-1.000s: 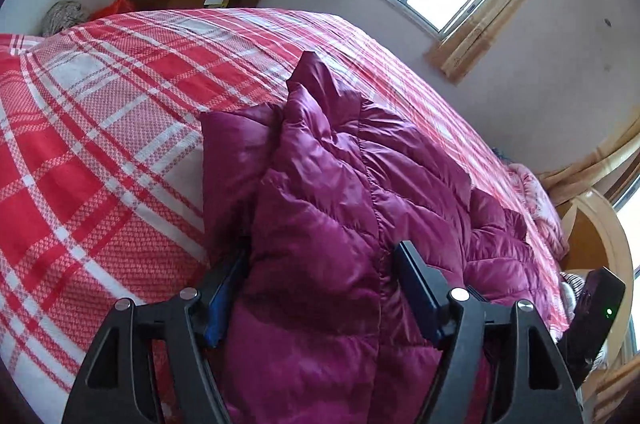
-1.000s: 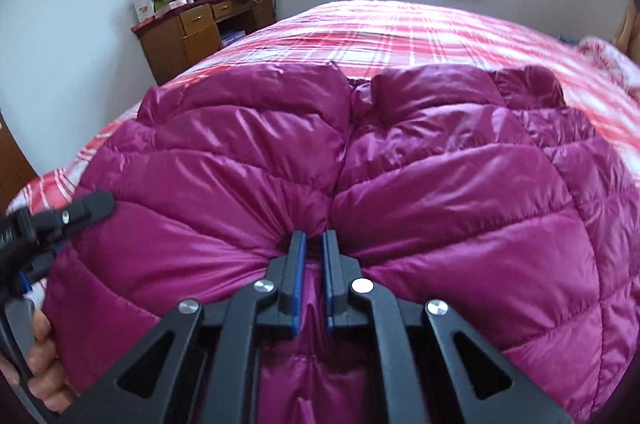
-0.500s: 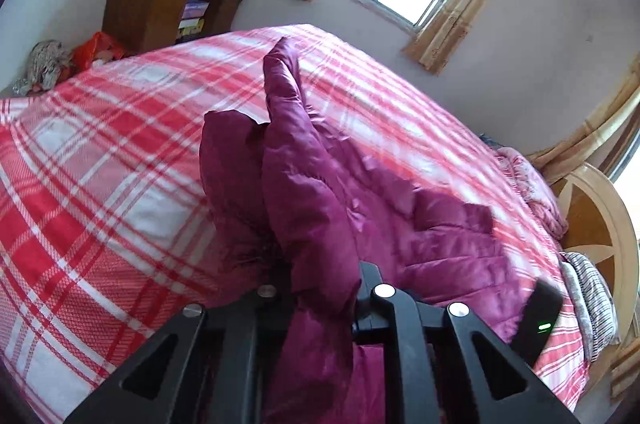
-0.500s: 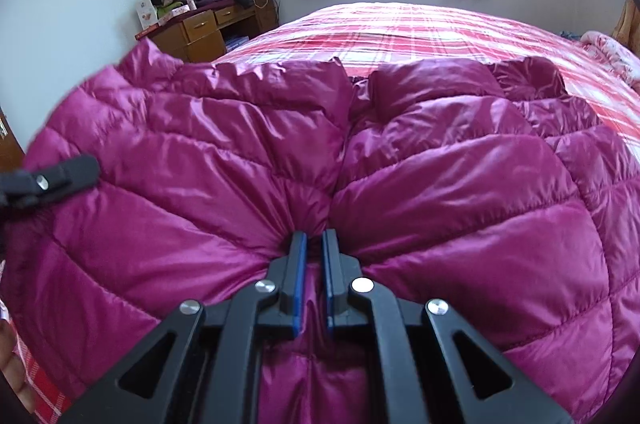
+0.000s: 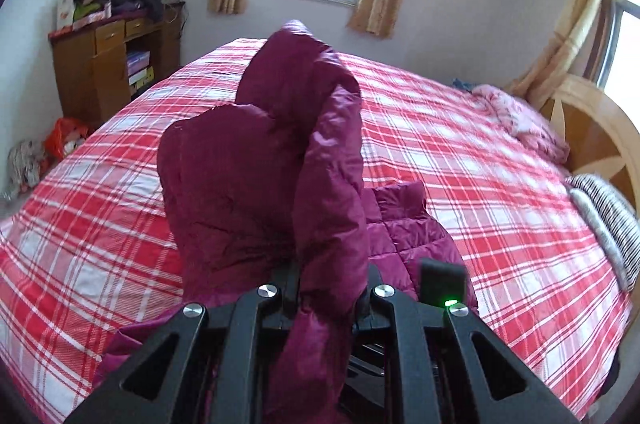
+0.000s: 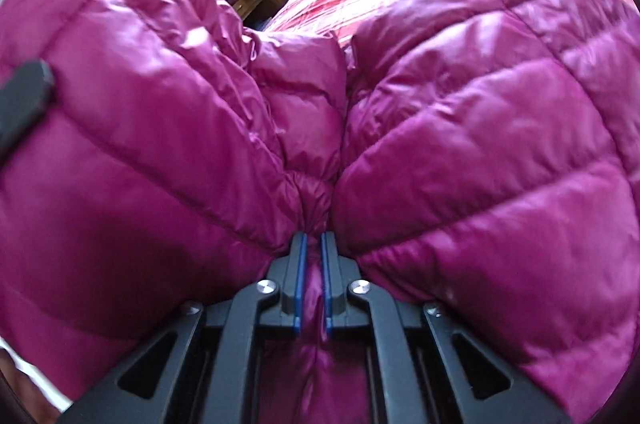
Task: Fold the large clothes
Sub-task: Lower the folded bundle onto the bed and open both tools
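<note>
Magenta puffer jacket (image 5: 260,164) is gripped by both: left hand-held gripper (image 5: 328,288) just clamped on a raised fold, right hand-held gripper (image 6: 314,264) clenched on bunched fabric. Rest lies on bed (image 5: 480,164). Fold should be carried across evenly, edges aligned, grip kept.

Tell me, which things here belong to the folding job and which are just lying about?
Part of the job:
- magenta puffer jacket
- left gripper, shut on the jacket
- right gripper, shut on the jacket
- bed it is folded on

Just lying about:
- wooden cabinet
- pink blanket
- striped pillow
</note>
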{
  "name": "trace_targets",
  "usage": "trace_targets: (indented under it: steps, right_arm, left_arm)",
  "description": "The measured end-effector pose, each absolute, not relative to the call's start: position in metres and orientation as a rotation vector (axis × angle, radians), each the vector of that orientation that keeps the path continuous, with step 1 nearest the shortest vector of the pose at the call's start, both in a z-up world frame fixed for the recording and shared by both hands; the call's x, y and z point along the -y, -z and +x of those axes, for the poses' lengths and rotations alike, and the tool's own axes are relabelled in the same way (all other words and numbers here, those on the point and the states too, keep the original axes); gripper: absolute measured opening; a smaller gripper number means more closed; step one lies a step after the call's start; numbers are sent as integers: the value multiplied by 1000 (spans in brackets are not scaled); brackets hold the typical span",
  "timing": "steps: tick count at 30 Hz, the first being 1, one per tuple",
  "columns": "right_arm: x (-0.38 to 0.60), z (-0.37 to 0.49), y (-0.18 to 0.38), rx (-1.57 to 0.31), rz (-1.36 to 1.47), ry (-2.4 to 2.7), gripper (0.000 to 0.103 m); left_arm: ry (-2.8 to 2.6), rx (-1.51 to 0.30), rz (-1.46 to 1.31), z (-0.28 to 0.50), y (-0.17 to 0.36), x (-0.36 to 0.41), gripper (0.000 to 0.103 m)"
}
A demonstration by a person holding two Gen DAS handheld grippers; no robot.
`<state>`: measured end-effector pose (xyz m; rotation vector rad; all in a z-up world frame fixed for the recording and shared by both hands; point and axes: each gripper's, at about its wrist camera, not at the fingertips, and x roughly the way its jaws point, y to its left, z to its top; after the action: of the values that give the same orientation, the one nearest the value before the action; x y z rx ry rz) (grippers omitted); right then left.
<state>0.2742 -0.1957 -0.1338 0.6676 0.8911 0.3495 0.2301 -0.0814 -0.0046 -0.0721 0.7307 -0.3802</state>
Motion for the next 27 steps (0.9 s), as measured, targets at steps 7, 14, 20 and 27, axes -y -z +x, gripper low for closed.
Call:
trace_targets:
  steps: [7,14,20,27]
  right_arm:
    - [287,207,99,-726,678,-209,14]
    - [373,154,105,-630,716,-34,16]
    - [384,143,114,-590,757,-34,16]
    - [379,189,85,-556,708,-221,16]
  left_arm:
    - [396,-772,91,231,30,151,15]
    - [417,-828,235,230,81,223,15]
    - [411,-780,305,224,117,246,15]
    - [449,-677,291,212,125,237,15]
